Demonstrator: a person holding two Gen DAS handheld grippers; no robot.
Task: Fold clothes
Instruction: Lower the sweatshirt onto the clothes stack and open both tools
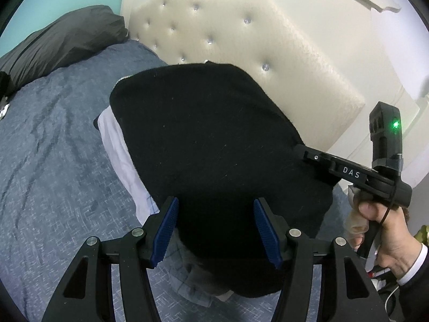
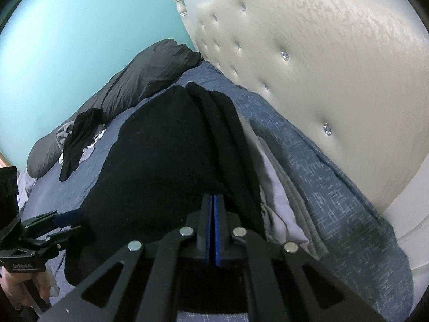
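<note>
My right gripper [image 2: 213,209] is clenched, its 2 blue pads pressed together at the edge of the black sweater [image 1: 211,139]; the left view shows its tip meeting that edge, but I cannot tell whether cloth is actually caught between the pads. My guess is it pins or pinches that side so the knit does not slide. My left gripper [image 1: 215,230] hangs released, jaws spread wide over the near edge of the sweater, touching nothing I can make out.

The sweater lies folded into a compact block on top of a stack of pale clothes [image 1: 126,158], close beside the headboard [image 1: 241,35]. That would suit a fold just laid down or one being squared up.

All this rests on the bed [image 1: 53,134], under a blue patterned cover. A dark grey pillow [image 2: 139,80] sits along the turquoise wall [image 2: 80,26], and a loose heap of other clothes [image 2: 77,136] lies well apart.
</note>
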